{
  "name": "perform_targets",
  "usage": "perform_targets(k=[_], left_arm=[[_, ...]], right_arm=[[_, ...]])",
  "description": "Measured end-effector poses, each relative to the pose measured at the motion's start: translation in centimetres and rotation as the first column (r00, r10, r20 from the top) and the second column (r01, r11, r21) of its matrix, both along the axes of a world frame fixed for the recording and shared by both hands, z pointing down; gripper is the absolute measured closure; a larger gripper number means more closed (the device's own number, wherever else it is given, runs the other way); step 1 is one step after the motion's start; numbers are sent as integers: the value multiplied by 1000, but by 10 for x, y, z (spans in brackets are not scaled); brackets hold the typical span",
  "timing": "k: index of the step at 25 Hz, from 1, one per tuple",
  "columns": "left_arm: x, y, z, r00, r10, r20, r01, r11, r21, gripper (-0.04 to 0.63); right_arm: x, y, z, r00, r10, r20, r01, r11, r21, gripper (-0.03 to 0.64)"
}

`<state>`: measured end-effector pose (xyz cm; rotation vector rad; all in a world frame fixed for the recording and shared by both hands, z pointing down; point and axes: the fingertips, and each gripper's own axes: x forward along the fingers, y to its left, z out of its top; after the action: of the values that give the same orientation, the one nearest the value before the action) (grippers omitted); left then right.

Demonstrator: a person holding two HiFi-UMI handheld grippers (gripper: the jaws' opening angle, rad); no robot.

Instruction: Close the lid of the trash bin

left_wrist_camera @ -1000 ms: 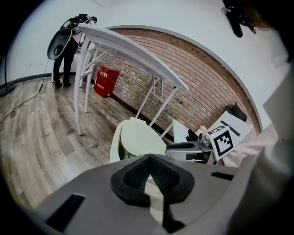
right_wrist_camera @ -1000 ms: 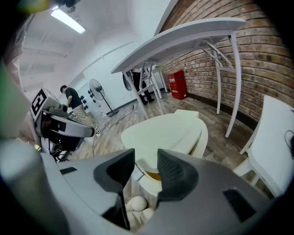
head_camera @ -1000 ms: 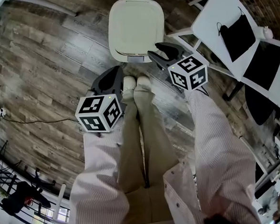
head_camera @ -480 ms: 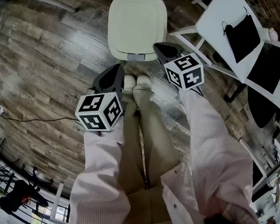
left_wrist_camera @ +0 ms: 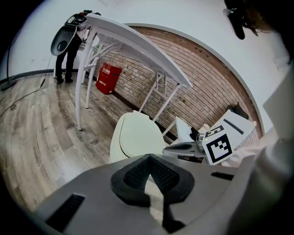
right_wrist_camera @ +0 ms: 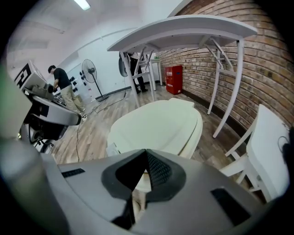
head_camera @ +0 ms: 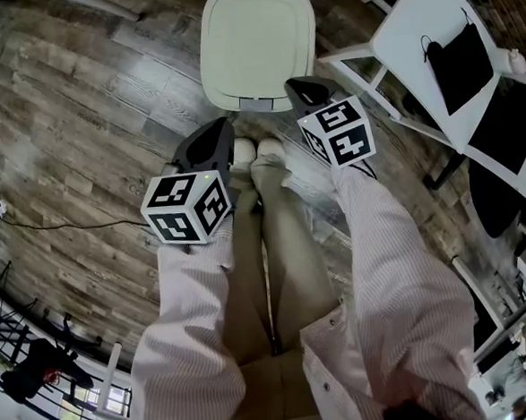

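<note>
A plank floor is spread under the whole scene. A white desk is set at the right of the head view, and a black item is laid on its top. The trash bin is stood on the floor just ahead of the person's shoes and near the desk's legs. Its cream lid is seen lying flat over the body, fully down. The person's legs are seen from above, between the two arms.

The left hand-held gripper is held low beside the shoes, well short of the bin. Its jaws are brought together at the tips with nothing between them. The right hand-held gripper is held just beside the bin's near right corner. Whether it touches the lid's edge cannot be settled from above. Its jaws are likewise pressed together and empty — only the lid is seen beyond them. A cube with square markers is carried on it.
</note>
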<state>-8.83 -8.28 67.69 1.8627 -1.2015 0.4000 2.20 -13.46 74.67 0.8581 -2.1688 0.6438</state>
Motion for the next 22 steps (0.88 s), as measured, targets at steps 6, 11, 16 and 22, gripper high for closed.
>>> perform_targets(k=[6,11,16,22], left_arm=[[-2,0,4,1000,-2,0,2,1000,-7,601],[-2,-2,4,1000,-4,-2,4,1000,-6,601],[-1,-3,5,1000,-11,-8,11,1000,-13,601],[0,-4,6,1000,-17,-11,17,1000,-20,601]], right_arm=[[-5,4,7,994,-65,-93,66,998,8,612],[-6,7,9,975,-111,-190,117,993,21,612],[-7,6,10,969,-96,-228,100,995,5,612],[-7,6,11,954,-107,-281,104,994,-26,612]])
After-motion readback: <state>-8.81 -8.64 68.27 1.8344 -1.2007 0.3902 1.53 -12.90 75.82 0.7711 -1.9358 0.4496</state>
